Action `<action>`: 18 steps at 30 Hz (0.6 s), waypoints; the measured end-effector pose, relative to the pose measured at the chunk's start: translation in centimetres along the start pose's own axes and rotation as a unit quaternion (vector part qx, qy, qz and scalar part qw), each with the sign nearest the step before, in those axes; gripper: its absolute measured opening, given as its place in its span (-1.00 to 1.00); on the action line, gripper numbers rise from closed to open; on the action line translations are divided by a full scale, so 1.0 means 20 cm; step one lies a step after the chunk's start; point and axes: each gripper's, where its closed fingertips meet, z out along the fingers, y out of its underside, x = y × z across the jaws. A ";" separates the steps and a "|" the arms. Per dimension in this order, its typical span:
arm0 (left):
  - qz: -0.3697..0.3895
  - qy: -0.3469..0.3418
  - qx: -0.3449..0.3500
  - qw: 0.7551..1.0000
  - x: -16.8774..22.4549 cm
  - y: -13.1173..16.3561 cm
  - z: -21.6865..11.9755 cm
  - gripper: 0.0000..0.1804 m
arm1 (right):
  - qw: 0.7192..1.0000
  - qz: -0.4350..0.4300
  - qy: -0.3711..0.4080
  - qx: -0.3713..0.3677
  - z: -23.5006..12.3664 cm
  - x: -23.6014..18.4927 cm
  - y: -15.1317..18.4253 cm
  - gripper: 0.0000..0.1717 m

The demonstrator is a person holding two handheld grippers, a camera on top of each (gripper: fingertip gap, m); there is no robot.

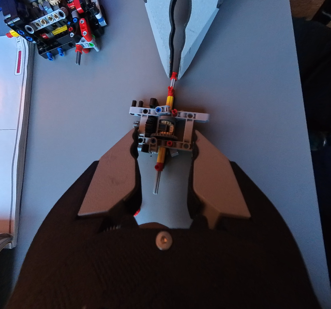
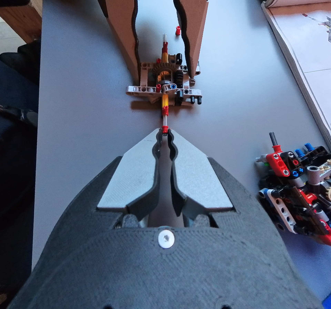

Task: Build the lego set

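A small grey gear frame (image 1: pixel 188 132) with black and tan gears lies on the grey table (image 1: pixel 80 112). My left gripper (image 1: pixel 165 135) has tan fingers and is shut on the frame's two sides. The frame shows in the right wrist view (image 2: pixel 145 78) too, between those tan fingers (image 2: pixel 125 37). A grey axle (image 2: pixel 165 119) with yellow sleeves and red bushes runs through the frame. My right gripper (image 2: pixel 164 130) has grey fingers and is shut on the red bush (image 2: pixel 164 128) at the axle's end. The left wrist view also shows this gripper (image 1: pixel 173 76).
A large black, red and grey brick model (image 1: pixel 53 19) stands off to the side (image 2: pixel 295 184). An open instruction booklet (image 1: pixel 10 121) lies by it (image 2: pixel 304 50). A loose red bush (image 2: pixel 177 30) lies between the left gripper's fingers. The table edge (image 1: pixel 297 67) runs alongside. There is about 6 cm between the tips of the two grippers.
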 end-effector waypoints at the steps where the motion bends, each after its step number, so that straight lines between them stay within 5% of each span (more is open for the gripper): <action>1: -0.001 0.001 0.001 1.000 0.00 0.00 0.00 -0.37 | 1.000 0.001 -0.001 0.000 0.00 0.00 0.00 -0.96; 18: -0.001 -0.006 -0.003 1.000 0.00 0.01 0.00 -0.37 | 1.000 -0.013 -0.014 0.000 0.06 0.00 -0.06 -0.96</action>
